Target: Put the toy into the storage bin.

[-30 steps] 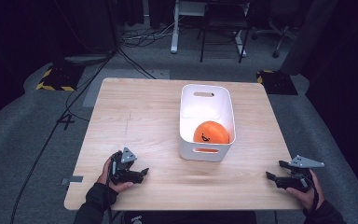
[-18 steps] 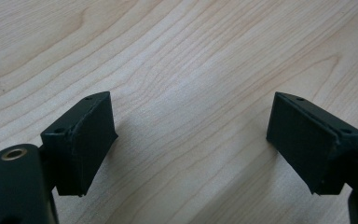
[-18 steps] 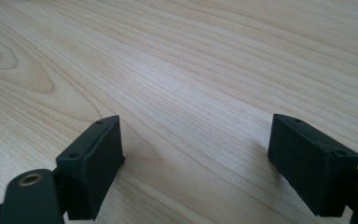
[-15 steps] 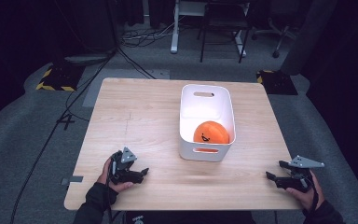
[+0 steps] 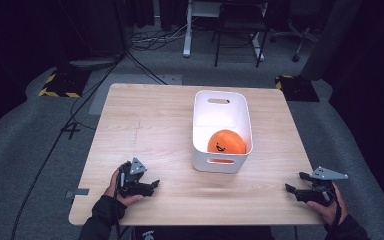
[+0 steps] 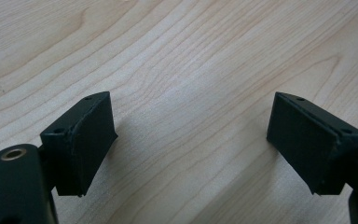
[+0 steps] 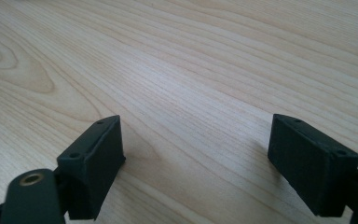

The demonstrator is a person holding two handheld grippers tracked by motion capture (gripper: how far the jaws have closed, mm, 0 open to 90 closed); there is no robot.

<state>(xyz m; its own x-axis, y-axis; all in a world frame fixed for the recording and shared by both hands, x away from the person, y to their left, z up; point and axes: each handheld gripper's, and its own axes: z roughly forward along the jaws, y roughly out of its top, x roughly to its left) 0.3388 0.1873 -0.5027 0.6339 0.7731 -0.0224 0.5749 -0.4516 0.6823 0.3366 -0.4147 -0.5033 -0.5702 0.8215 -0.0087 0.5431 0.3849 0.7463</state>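
- High view: orange ball (image 5: 226,142) sits in the near end of the white bin (image 5: 198,131), mid-desk (image 5: 145,125). It has a dark mark on its skin, facing up. Bin has cut-out handles at both short ends.
- High view: left hand-held gripper (image 5: 152,185) rests near the desk's front-left edge, well apart from the bin, jaws spread and nothing between them. Right hand-held gripper (image 5: 291,189) rests near the front-right corner, also well apart from the bin, jaws apart and empty.
- Left hand-held gripper view: both black pads (image 6: 91,140) stand wide over bare wood grain, nothing held.
- Right hand-held gripper view: same story, pads (image 7: 98,158) wide, bare desk between them, nothing gripped.
- Handling guess, ball: looks smooth and round, probably light and a bit squashy (foam or rubber, can't confirm). A round skin can squirt out of flat pads, so I'd take it across the widest part, pads on opposite sides, coming straight down into the bin. It lies close to the near wall and the right-hand wall, so one jaw has little room there.
- Handling guess, bin: stiff plastic, likely light, may slide on the wood if nudged. Grab points are the rim or the handle slots; the other gripper could steady it.
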